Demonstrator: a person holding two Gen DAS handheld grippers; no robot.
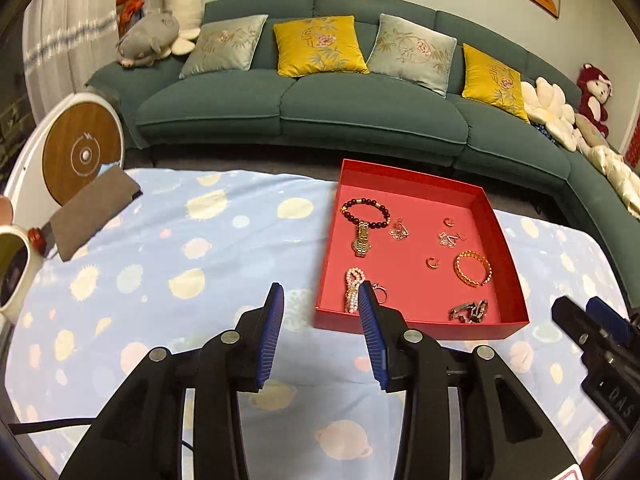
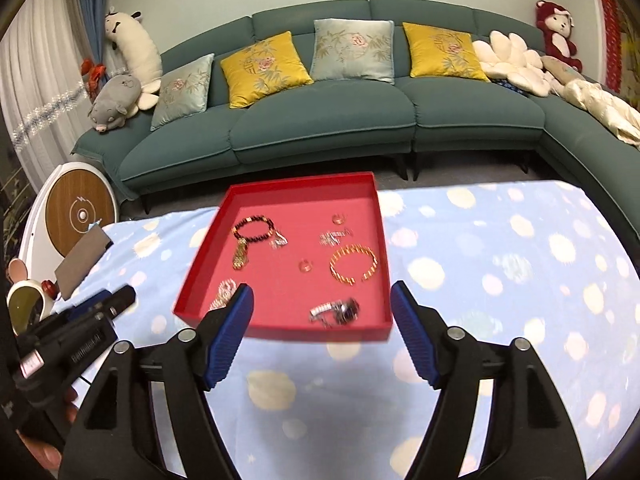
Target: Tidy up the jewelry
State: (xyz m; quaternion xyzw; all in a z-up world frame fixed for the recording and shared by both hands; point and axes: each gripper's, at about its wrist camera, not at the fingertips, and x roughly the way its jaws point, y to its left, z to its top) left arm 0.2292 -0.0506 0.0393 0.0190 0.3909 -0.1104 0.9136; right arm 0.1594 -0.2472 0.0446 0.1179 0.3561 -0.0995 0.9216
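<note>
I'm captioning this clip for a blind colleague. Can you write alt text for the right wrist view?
An open right gripper, holding nothing, hangs above a dotted blue tablecloth near a shallow red tray. The tray holds a dark bead bracelet, an orange bangle, a gold watch and smaller pieces. Behind is a green sofa with cushions.

A teal sofa point(image 1: 304, 108) held yellow cushions point(image 1: 318, 46), a grey plush pig point(image 1: 146, 40) and a red monkey toy point(image 1: 595, 94).
</note>
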